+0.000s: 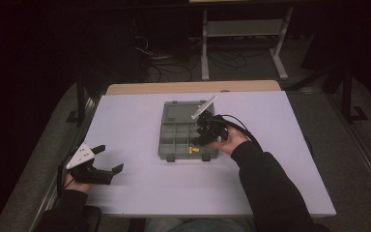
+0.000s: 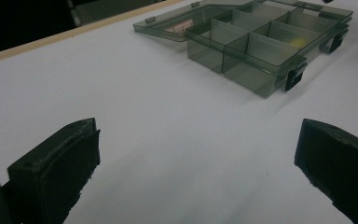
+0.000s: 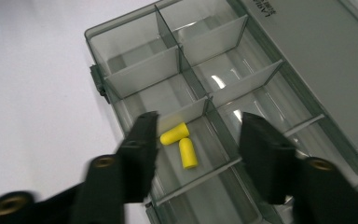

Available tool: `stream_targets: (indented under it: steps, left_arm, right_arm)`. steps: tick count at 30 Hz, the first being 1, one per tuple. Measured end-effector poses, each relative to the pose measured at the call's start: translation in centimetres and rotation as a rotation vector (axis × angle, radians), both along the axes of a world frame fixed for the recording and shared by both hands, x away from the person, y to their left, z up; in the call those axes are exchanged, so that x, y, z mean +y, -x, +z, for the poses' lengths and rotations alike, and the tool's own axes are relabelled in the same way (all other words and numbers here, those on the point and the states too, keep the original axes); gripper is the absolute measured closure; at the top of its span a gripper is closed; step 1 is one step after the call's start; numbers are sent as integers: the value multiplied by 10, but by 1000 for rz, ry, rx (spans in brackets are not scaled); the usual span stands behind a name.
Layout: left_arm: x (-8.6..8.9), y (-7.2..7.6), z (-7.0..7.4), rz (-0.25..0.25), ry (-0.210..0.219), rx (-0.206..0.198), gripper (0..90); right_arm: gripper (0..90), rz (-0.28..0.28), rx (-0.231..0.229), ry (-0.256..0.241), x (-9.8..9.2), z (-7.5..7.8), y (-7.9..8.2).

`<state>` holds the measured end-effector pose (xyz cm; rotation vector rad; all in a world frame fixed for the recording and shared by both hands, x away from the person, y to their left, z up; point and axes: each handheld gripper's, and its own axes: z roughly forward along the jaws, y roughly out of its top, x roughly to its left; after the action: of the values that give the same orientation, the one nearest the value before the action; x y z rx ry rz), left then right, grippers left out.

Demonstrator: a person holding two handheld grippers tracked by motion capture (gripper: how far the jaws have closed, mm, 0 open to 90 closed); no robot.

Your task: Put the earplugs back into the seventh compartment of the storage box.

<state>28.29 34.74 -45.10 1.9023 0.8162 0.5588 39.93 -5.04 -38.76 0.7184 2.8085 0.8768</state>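
Observation:
A clear grey compartment box (image 1: 174, 140) lies with its lid (image 1: 178, 114) open flat on the white table. Two yellow earplugs (image 3: 181, 142) lie in one of its compartments, seen as a yellow spot (image 1: 192, 150) in the high view. My right gripper (image 3: 198, 140) hovers open just above that compartment, jaws either side of the earplugs, holding nothing; in the high view it (image 1: 202, 136) sits over the box's right side. My left gripper (image 1: 110, 158) rests open near the table's front left corner, well away from the box (image 2: 261, 51), with bare table between its jaws (image 2: 196, 168).
The white table (image 1: 270, 183) has a wooden strip (image 1: 193, 87) along its far edge. Behind it stand a metal shelf frame (image 1: 244, 34) and floor cables (image 1: 174, 63). A black cable (image 1: 241, 126) loops off the right gripper.

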Motion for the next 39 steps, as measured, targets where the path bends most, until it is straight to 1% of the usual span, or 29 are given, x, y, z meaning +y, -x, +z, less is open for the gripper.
stream_targets:
  steps: [1, 2, 3, 6, 8, 9, 11, 13, 15, 18, 20, 22, 25, 27, 32, 39]
  left_arm:
    - [0, 0, 0, 0, 1, -1, 0]
    - [0, 0, 0, 0, 2, -1, 0]
    - [0, 0, 0, 0, 2, -1, 0]
    - [0, 0, 0, 0, 1, -1, 0]
    - [0, 0, 0, 0, 2, 0, 0]
    - [0, 0, 0, 0, 1, 0, 0]
    - [0, 0, 0, 1, 2, 0, 0]
    - [0, 0, 0, 1, 3, 0, 0]
    - [0, 0, 0, 2, 2, 0, 0]
    - [0, 0, 0, 3, 2, 0, 0]
    - [0, 0, 0, 4, 3, 1, 0]
    - [0, 0, 0, 5, 4, 1, 0]
    - [0, 0, 0, 4, 1, 1, 0]
    - [0, 0, 0, 5, 1, 1, 0]
    - [0, 1, 0, 6, 4, 1, 0]
    - [0, 1, 0, 6, 4, 1, 0]
  right_arm:
    - [399, 6, -1, -4, -1, 2, 1]
    - [348, 4, -4, -7, -5, 5, 2]
    - [348, 4, -4, -7, -5, 5, 2]
    - [285, -10, -13, -22, -11, 9, 3]
    - [221, -18, -18, -40, -15, 12, 4]
    - [187, -25, -23, -46, -18, 13, 5]
    - [166, -41, -24, -53, -23, 14, 6]
    - [133, -68, -39, -61, -31, 15, 8]
    - [132, -75, -39, -65, -33, 16, 8]
    - [123, -95, -45, -80, -42, 17, 10]
    - [88, -112, -47, -88, -47, 18, 11]
    - [47, -116, -53, -95, -52, 19, 13]
    - [40, -121, -63, -108, -60, 19, 16]
    - [20, -134, -66, -111, -66, 19, 19]
    - [19, -153, -78, -135, -78, 20, 25]
    - [14, -174, -93, -146, -95, 19, 34]
